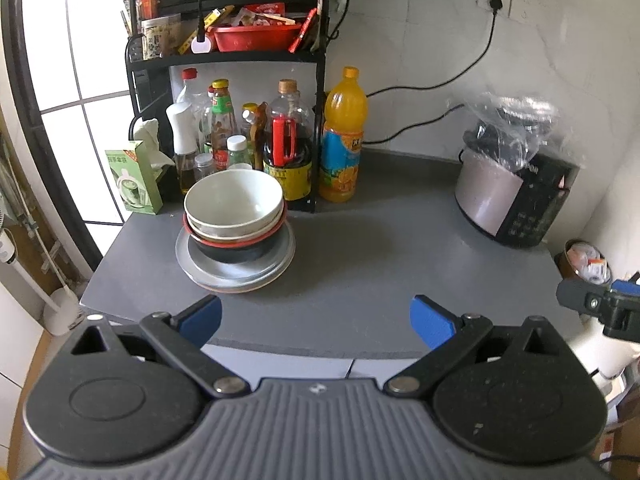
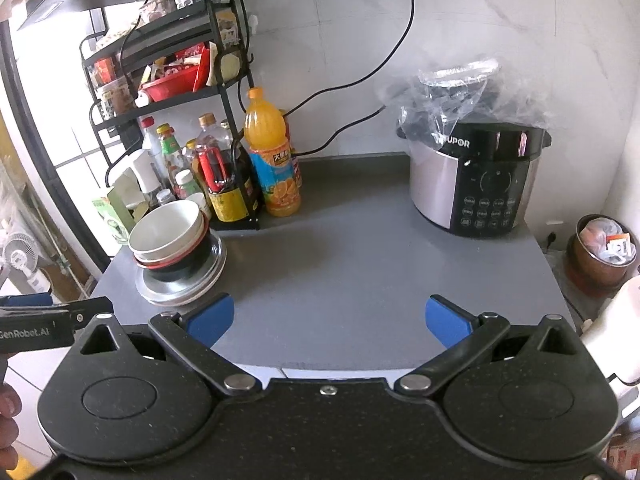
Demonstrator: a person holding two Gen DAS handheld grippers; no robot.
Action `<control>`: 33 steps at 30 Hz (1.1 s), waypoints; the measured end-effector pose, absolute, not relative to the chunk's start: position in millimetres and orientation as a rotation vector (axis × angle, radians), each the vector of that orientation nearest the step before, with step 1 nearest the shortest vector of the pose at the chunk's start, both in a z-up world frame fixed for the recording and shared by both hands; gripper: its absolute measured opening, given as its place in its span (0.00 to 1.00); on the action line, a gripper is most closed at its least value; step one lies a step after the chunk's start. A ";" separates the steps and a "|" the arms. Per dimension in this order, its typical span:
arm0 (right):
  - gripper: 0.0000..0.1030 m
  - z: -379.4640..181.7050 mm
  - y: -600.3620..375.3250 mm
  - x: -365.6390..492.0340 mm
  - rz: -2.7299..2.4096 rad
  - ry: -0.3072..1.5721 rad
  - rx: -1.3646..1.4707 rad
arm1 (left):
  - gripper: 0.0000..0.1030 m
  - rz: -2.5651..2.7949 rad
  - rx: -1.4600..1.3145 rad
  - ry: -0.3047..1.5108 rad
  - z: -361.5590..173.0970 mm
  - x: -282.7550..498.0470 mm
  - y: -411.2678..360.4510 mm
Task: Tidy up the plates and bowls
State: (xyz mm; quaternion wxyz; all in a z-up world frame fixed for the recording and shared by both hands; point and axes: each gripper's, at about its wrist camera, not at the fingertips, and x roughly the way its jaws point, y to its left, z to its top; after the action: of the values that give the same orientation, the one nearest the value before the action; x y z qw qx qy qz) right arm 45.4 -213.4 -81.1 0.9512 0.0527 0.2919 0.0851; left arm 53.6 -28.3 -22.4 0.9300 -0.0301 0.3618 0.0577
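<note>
A stack of dishes stands at the left of the grey countertop [image 1: 360,240]. On top sits a white bowl [image 1: 234,200], nested in another white bowl and a black bowl with a red rim [image 1: 236,250]. Under them lie stacked plates [image 1: 236,276], metal on top. In the right wrist view the same white bowl [image 2: 166,226] and plates [image 2: 180,284] appear at the left. My left gripper [image 1: 316,322] is open and empty, held back at the counter's front edge, below and right of the stack. My right gripper [image 2: 330,322] is open and empty too, right of the stack.
A black rack [image 1: 224,60] with sauce bottles and a red basin stands behind the stack. An orange juice bottle [image 1: 344,136] is next to it. A rice cooker [image 2: 476,176] under a plastic bag sits at the back right. A copper bin [image 2: 600,252] stands beyond the counter's right edge.
</note>
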 end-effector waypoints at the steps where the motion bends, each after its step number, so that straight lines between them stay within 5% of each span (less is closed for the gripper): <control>1: 1.00 -82.3 -213.0 44.1 0.171 0.595 0.103 | 0.97 0.119 -0.058 0.742 -23.4 52.3 -28.6; 33: 1.00 -100.3 -185.8 22.7 0.165 0.604 0.035 | 0.97 0.103 -0.049 0.741 -41.8 30.6 -13.0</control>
State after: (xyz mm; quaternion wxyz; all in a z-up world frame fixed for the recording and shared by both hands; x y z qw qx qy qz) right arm 22.7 -185.8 -100.3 0.9512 0.0172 0.2973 0.0809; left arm 30.6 -13.0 -41.8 0.9306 -0.0238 0.3618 0.0501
